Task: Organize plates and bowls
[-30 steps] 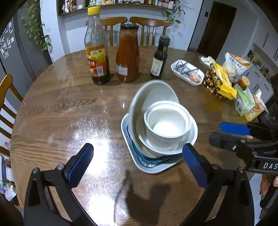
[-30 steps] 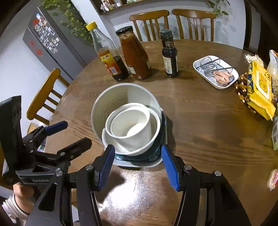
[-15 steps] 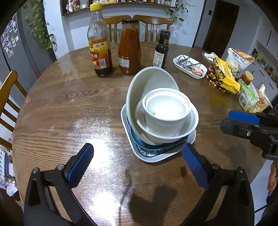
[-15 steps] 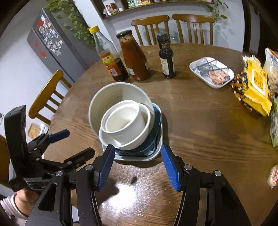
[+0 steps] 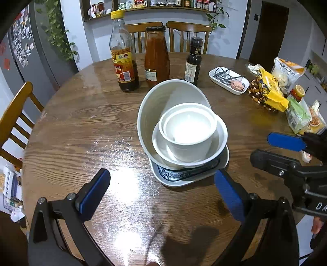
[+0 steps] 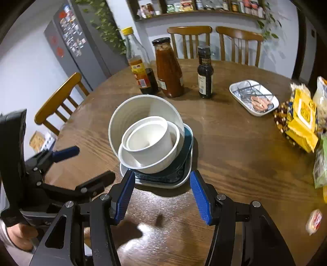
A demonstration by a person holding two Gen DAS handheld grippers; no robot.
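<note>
Bowls, white and nested, tilt on a blue-patterned plate.

1. Home dining area beside a kitchen.
2. Round wooden table, ringed by wooden chairs.
3. Sauce bottles and snack packets left on top.
4. Grey fridge covered in magnets and photos.
5. Wall shelf stocked with jars; trailing houseplants alongside.
</note>
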